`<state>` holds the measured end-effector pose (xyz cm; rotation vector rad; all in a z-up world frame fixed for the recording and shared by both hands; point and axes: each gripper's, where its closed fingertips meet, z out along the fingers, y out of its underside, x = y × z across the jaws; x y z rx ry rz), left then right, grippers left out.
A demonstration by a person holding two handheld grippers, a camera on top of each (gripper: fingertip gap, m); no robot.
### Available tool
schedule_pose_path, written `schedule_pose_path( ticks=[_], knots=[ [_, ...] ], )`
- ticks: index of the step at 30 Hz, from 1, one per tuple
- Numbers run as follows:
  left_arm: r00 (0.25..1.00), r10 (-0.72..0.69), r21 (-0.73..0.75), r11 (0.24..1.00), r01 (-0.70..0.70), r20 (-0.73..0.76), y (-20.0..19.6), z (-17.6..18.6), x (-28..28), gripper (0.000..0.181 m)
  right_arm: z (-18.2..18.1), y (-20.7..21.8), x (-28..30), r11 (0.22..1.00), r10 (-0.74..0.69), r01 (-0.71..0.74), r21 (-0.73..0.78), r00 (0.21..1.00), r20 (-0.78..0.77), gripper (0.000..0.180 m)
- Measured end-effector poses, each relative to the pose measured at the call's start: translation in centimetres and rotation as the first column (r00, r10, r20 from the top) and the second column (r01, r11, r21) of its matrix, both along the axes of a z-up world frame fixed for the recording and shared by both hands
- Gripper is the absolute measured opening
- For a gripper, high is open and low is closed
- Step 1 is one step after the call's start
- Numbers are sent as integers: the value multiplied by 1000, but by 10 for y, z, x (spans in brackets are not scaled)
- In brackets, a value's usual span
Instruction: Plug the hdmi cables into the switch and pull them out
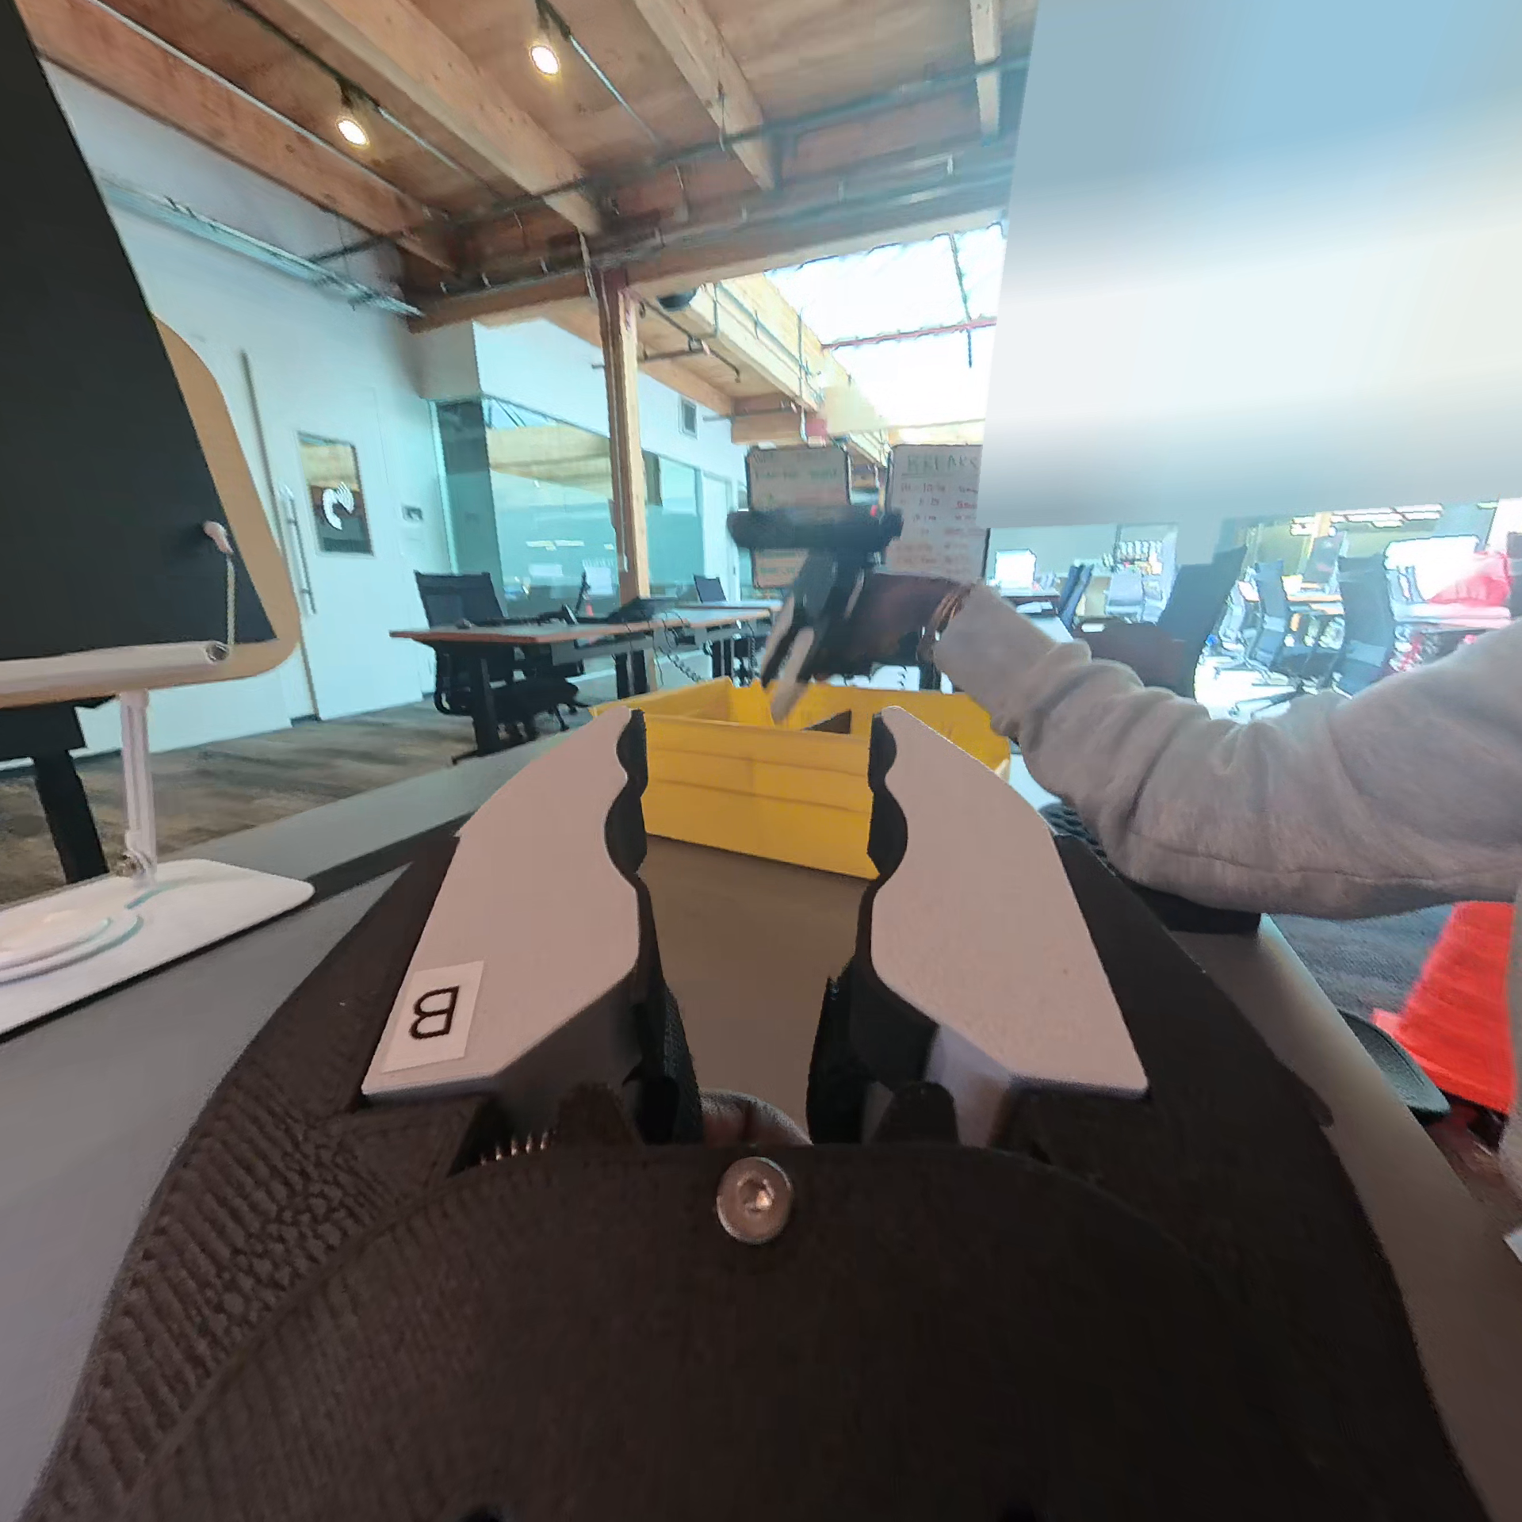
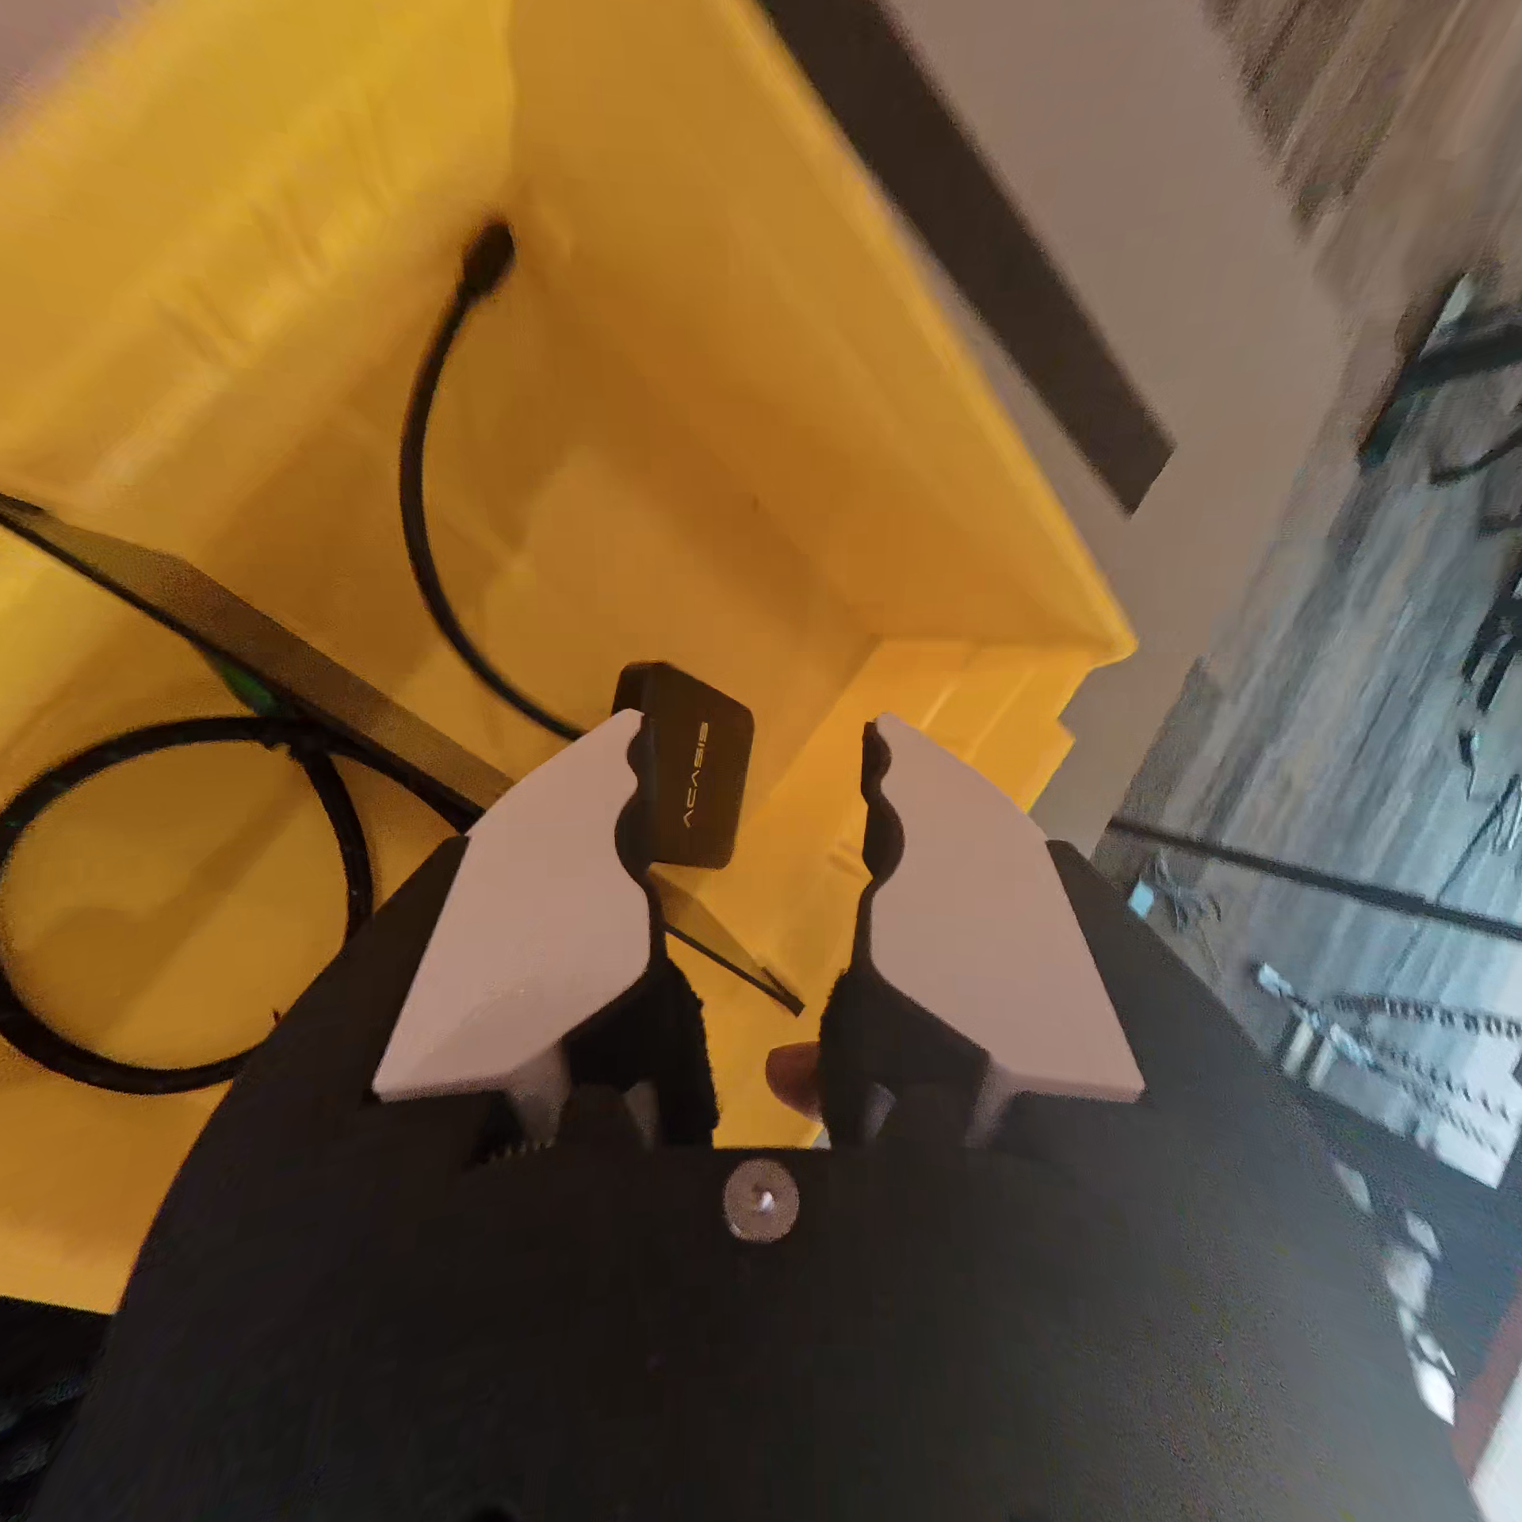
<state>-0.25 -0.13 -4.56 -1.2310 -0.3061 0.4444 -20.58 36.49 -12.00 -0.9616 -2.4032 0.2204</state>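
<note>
Both grippers gape wide and empty: the right gripper (image 2: pixel 753 741) hangs over the small black plastic switch box (image 2: pixel 698 766) inside the yellow plastic bin (image 2: pixel 824 412), while the left gripper (image 1: pixel 756 733) faces that bin.

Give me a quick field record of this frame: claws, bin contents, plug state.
left claw: open, empty, low over the table, aimed at the yellow bin
right claw: open, empty, reaching down into the bin
switch: small black box on the bin floor, partly behind one finger of the right claw
cables: one black cable running from beside the switch, free end unplugged; a second cable coiled
plugged: cannot tell
</note>
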Motion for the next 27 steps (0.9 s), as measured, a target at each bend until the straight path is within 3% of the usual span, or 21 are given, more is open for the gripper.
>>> schedule_pose_path(
  ticks=[1,4,6,8,11,13,15,17,19,21,24,26,27],
  knots=[
    [1000,-4,-9,1000,4,0,1,-1,0,51,13,-6,-1,999,20,-23,-42,998,-58,52],
    [1000,-11,-58,998,10,-18,6,-6,3,50,71,-30,-1,970,56,-123,-212,954,-296,65],
    [999,-16,-107,994,12,-42,12,-11,5,50,120,-43,6,919,47,-226,-322,876,-480,80],
    [997,-21,-158,987,9,-78,17,-15,8,51,173,-52,21,842,3,-366,-397,738,-674,94],
    [989,-30,-225,974,-2,-142,24,-22,13,51,250,-53,60,671,-123,-636,-381,412,-903,128],
    [984,-41,-249,968,-5,-176,28,-23,17,52,288,-42,94,561,-255,-765,-318,206,-945,138],
    [985,-15,-260,965,-30,-170,26,-21,16,53,311,-24,122,501,-366,-821,-274,85,-927,136],
    [987,71,-250,963,-105,-142,14,-10,9,60,326,1,142,512,-475,-820,-255,-24,-880,133],
    [953,268,-218,930,-295,-143,-21,12,-4,69,335,25,163,555,-545,-803,-218,-152,-825,125],
    [827,527,-160,815,-557,-195,-83,42,-13,71,341,41,182,596,-581,-778,-198,-248,-775,122],
    [490,857,-83,483,-872,-161,-208,68,-9,71,345,55,198,636,-606,-746,-198,-323,-727,119],
    [269,957,-271,232,-934,-108,-286,48,-9,76,346,58,203,651,-614,-730,-210,-343,-711,116],
    [201,978,-412,162,-896,-52,-316,27,-9,86,347,59,204,656,-617,-723,-218,-346,-707,114]
  ],
)
